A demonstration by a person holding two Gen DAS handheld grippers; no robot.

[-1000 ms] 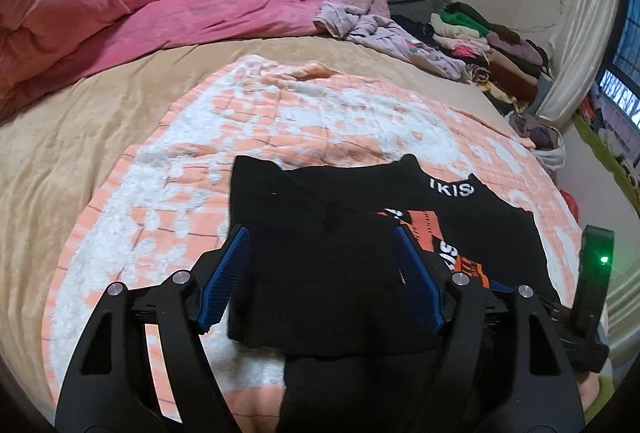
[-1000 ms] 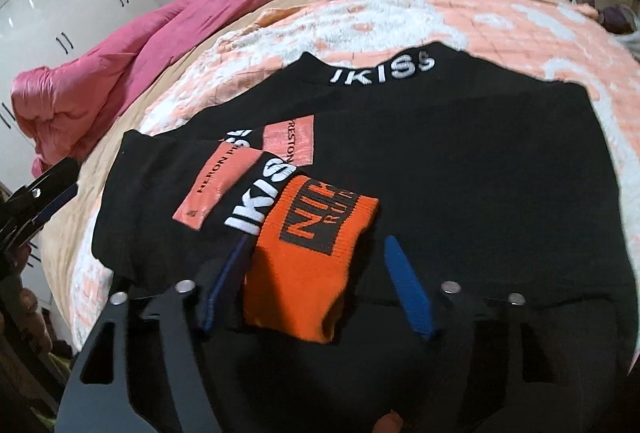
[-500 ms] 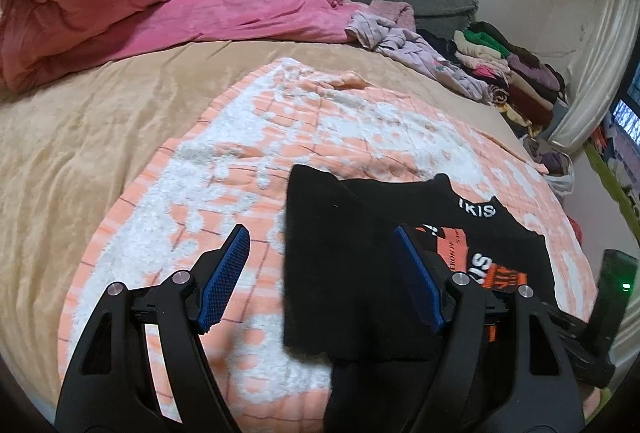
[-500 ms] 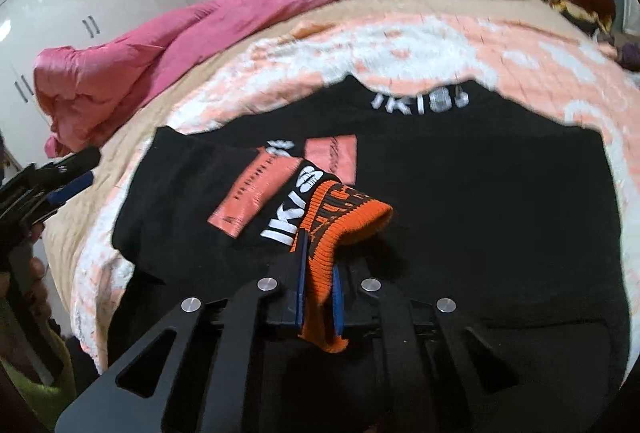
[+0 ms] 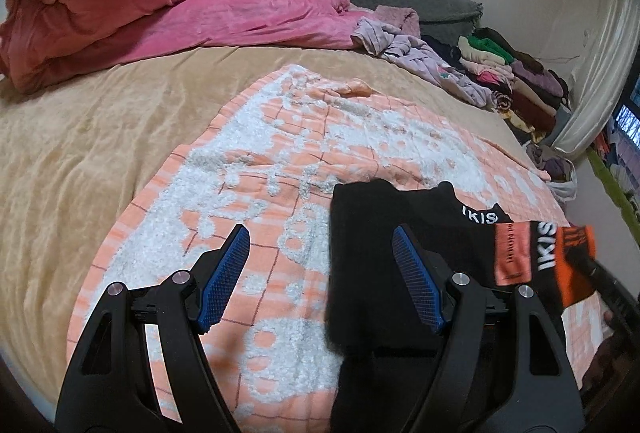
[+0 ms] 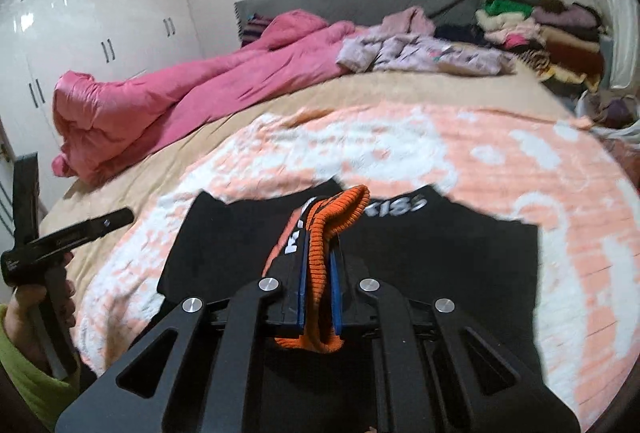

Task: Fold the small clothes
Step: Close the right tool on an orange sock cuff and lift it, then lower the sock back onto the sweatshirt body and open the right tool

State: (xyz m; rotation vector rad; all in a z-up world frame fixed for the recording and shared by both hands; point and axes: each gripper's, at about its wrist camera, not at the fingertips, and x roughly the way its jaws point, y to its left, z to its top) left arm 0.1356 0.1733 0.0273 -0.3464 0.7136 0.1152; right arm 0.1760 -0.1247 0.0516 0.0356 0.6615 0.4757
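Orange cuff (image 6: 320, 273) of the black garment (image 6: 440, 273) sits clamped in the right gripper (image 6: 319, 269), sleeve trailing toward the collar, while the left gripper (image 5: 320, 273) gapes empty beside its left edge.

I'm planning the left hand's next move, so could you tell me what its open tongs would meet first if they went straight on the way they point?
Most likely the orange-and-white blanket between the left tongs, just left of the black garment; depth is hard to judge.

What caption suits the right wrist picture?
Right gripper shut on the orange cuff of a black garment.
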